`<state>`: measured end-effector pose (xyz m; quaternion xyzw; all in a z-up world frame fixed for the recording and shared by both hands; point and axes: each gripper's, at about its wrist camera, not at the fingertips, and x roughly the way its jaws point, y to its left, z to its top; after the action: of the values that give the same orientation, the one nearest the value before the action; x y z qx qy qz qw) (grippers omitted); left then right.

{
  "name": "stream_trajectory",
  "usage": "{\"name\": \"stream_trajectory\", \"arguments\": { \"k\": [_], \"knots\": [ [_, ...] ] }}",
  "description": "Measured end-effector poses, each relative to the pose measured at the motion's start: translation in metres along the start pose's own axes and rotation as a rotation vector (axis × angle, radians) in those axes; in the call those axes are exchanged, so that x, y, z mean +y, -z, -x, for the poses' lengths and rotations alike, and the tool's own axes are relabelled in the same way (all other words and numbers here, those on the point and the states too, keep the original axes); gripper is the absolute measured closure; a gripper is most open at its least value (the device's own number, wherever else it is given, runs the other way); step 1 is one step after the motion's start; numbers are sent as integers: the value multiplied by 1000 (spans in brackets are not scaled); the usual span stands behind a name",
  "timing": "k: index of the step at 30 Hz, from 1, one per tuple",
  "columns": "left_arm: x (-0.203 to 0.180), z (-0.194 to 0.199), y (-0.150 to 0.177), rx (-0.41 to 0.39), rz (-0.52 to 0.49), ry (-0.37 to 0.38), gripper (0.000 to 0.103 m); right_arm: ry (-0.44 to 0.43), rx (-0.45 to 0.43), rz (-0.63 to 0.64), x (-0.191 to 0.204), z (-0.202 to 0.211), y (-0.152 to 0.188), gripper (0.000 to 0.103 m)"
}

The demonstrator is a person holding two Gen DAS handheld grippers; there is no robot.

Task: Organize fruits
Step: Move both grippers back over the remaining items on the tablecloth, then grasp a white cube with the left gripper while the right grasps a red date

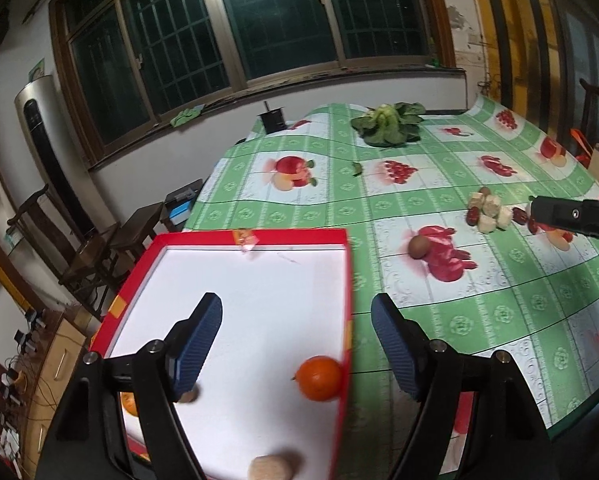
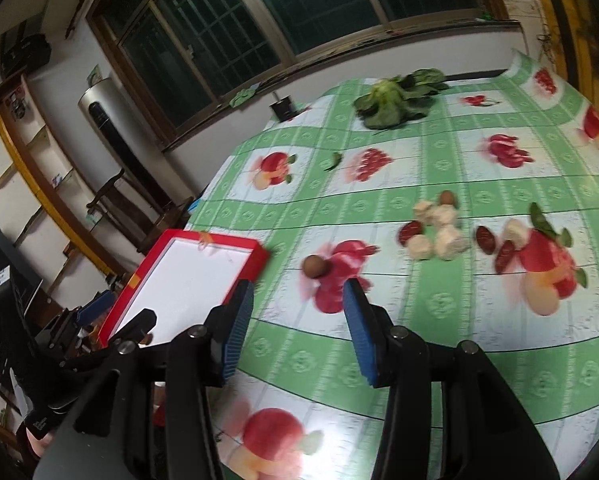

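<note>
On the table [image 2: 439,320], under a green checked cloth printed with fruit, the scene sorts into two zones. Red-rimmed tray [image 1: 349,280] at about 9 o'clock of the table in the right wrist view; it holds an orange [image 1: 319,378], a tan round fruit [image 1: 269,468] at its near edge, and a small brown item partly hidden behind the left tool's finger. Loose pile of pale chunks and dark red dates [image 2: 439,232] at about 1 o'clock from the right tool. Leafy greens [image 2: 395,100] at 12 o'clock, far end, well apart from everything else.

Key relation: a single brown round fruit [image 2: 314,266] lies alone on the cloth, between tray and pile. From the right tool [image 2: 297,326] it sits at roughly 12 o'clock, near, just beyond the fingertips. From the left tool [image 1: 297,346] it sits at about 1 o'clock and farther off, past the tray's right wall. Judgement: right hand is the nearer one for this piece. Fruit looks close to round, so no long axis to align with.

Tool states: left tool hangs over the tray, jaws spread wide, nothing between them. Right tool's jaws stand partly apart, nothing between them.

Next move, as judged: short forward reach with the right tool; carry then goes toward 9 o'clock into the tray.
</note>
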<state>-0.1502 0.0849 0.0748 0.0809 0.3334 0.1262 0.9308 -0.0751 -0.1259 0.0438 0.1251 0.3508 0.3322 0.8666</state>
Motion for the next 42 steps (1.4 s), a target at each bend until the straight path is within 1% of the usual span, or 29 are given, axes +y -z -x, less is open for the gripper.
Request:
{"name": "stream_trajectory", "arguments": {
  "k": [2,5,6,8,9,13,15,18,20,24,27,30,32,33,34,35,36,37,38,39,40,42],
  "knots": [
    [-8,-2,-3,1,-19,10,26,22,-14,-23,-15,8,-2,55],
    [-23,-8,-9,16,-44,46,26,50,-29,-48,-37,20,-5,55],
    [-30,-12,-12,33,-52,80,26,62,-34,-58,-46,24,-6,55],
    [-41,-21,-16,62,-55,118,26,92,-36,-75,-63,30,-10,55],
    [-50,-27,-19,81,-64,157,26,112,-36,-89,-74,34,-13,55],
    [-77,-48,-28,150,-89,262,26,155,3,-169,-113,38,-24,55],
    [-86,-60,-32,190,-86,296,26,169,31,-207,-130,35,-29,55],
    [-96,-71,-36,218,-91,311,26,203,73,-243,-150,28,-35,55],
    [-101,-76,-40,220,-100,320,26,190,100,-261,-157,20,-37,55],
    [-110,-80,-47,217,-117,332,26,167,162,-287,-161,-2,-36,55],
    [-119,-83,-50,212,-144,345,26,162,182,-294,-160,-15,-35,55],
    [-121,-85,-53,206,-147,355,27,192,198,-285,-156,-29,-35,55],
    [-122,-86,-56,201,-151,370,32,229,200,-241,-148,-36,-38,56],
    [-124,-86,-59,199,-156,382,33,256,205,-211,-143,-39,-39,61],
    [-126,-87,-62,194,-161,393,33,278,210,-184,-141,-42,-40,67],
    [-129,-87,-65,187,-167,399,33,298,214,-155,-138,-45,-40,71],
    [-134,-88,-68,179,-180,406,33,327,218,-107,-133,-48,-39,77],
    [-138,-90,-71,179,-191,416,34,346,221,-76,-131,-49,-39,79],
    [-142,-92,-72,183,-197,427,38,368,222,-26,-126,-50,-37,79],
    [-148,-96,-76,197,-204,453,40,376,223,-1,-124,-51,-36,82],
    [-153,-99,-78,203,-208,467,41,387,225,22,-124,-51,-35,82],
    [-165,-106,-83,210,-227,486,42,360,216,19,-130,-48,-35,82]
  ]
}}
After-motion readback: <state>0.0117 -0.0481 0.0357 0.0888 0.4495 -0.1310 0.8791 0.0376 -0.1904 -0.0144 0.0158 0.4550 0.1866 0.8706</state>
